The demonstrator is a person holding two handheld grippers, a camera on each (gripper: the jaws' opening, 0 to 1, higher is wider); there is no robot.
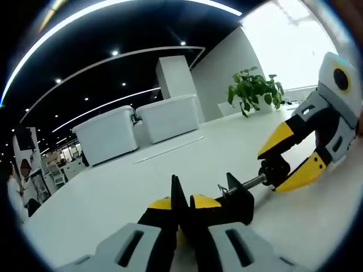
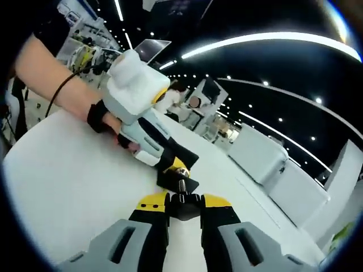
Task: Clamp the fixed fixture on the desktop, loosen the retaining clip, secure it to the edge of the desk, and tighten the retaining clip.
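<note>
Bright window (image 1: 289, 39) glare, curved ceiling light strips (image 2: 266, 39), strong fisheye bending, soft edges.

Left gripper (image 1: 182, 205): jaws closing together on the black clamp body (image 1: 238, 205).
Right gripper (image 1: 289, 158): entering from the right, yellow jaws pinching the black knob (image 1: 274, 169) on the clamp's threaded screw (image 1: 252, 182).
Desk (image 1: 170, 175): white, carrying two white bins (image 1: 136, 130) and a potted plant (image 1: 255, 90) beyond.

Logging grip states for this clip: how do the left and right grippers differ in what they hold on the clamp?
The left gripper is shut on the black clamp body; the right gripper closes around the knob at the screw's far end. The left gripper's jaws are nearly together, the right gripper's wider apart. Both have yellow tips.
</note>
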